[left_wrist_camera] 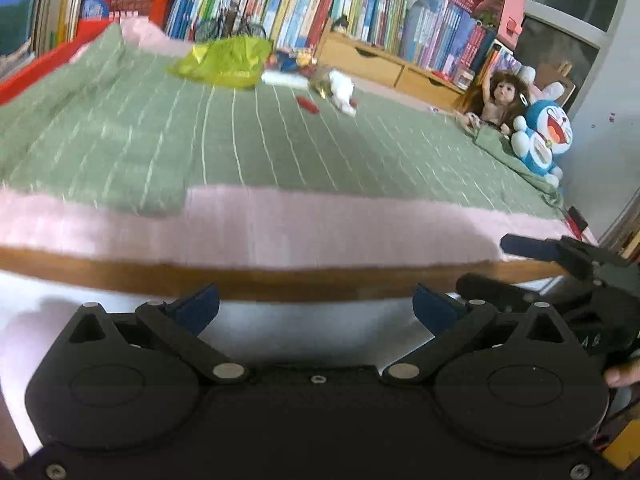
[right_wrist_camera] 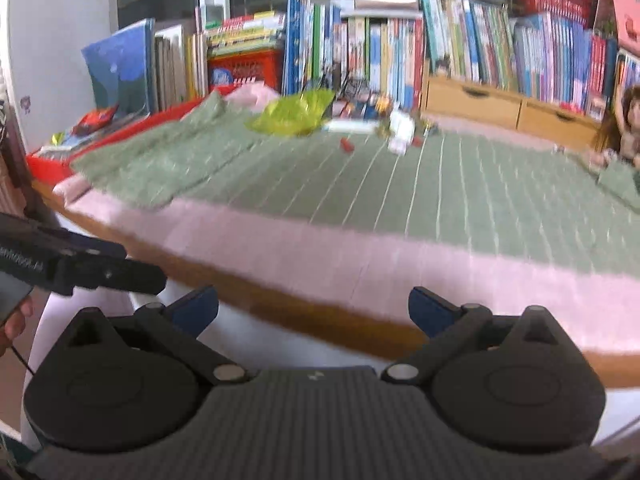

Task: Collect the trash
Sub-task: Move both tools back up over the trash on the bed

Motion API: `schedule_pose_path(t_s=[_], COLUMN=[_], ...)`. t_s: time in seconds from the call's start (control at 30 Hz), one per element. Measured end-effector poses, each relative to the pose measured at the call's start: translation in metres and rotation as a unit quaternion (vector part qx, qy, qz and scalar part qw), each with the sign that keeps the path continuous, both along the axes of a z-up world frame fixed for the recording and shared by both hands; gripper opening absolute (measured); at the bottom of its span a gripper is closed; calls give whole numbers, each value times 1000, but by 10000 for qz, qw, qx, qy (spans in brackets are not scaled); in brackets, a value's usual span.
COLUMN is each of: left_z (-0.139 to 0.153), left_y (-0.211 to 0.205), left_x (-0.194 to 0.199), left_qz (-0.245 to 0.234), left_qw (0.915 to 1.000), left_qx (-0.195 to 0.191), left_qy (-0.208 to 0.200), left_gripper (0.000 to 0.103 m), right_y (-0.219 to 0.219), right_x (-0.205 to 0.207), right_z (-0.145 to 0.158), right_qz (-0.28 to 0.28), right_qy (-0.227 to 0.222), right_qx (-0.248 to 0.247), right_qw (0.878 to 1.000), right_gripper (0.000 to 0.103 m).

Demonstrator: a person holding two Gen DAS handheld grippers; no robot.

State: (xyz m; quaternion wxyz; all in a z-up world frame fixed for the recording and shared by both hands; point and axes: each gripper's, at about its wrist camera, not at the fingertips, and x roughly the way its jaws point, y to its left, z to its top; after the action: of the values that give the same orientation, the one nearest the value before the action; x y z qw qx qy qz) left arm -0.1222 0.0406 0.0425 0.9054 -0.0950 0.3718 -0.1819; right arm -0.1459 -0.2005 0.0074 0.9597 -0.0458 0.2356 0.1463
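A yellow-green plastic bag [left_wrist_camera: 226, 60] [right_wrist_camera: 294, 114] lies at the far side of a bed with a green striped cover [left_wrist_camera: 260, 140] [right_wrist_camera: 400, 184]. Near it sit a crumpled white tissue [left_wrist_camera: 342, 90] [right_wrist_camera: 400, 130], a small red scrap [left_wrist_camera: 307, 105] [right_wrist_camera: 347, 145] and a flat white packet [left_wrist_camera: 282, 78]. My left gripper [left_wrist_camera: 316, 308] is open and empty, low before the bed's front edge. My right gripper [right_wrist_camera: 314, 308] is open and empty too, beside it. In the left wrist view the right gripper [left_wrist_camera: 532, 268] shows at the right.
Bookshelves [left_wrist_camera: 320, 4] [right_wrist_camera: 400, 40] and wooden drawers [left_wrist_camera: 384, 64] [right_wrist_camera: 500, 104] line the far side. A doll [left_wrist_camera: 498, 98] and a blue cat toy [left_wrist_camera: 544, 136] sit at the bed's right. A red bin [right_wrist_camera: 60, 152] stands at the left. A pink sheet and wooden rail [left_wrist_camera: 280, 276] edge the bed.
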Motion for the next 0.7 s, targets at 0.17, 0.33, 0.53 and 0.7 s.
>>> schedule_pose_path(t_s=[0.17,0.33,0.53,0.7], left_z=[11,26,38,29], left_y=[9,18,35,50], left_x=[21,49,82,100], left_qz=[166,273,617,846], left_qw=[9998,9988,9958,9947], left_qx=[77,126,64,-191], left_qy=[-112,-387,-668,-558], left_gripper=[103,103,103,103], right_y=[-1,-1,0,-5], right_x=[23,45,76,123], right_z=[14,21,34,44], right_qz=[-46,63,225,421], right_qy=[-148,-180,-360,-299], right_qx=[78,238,598,1240], right_qw=[9998,9995,9973,9909], right_gripper=[103,103,103,43])
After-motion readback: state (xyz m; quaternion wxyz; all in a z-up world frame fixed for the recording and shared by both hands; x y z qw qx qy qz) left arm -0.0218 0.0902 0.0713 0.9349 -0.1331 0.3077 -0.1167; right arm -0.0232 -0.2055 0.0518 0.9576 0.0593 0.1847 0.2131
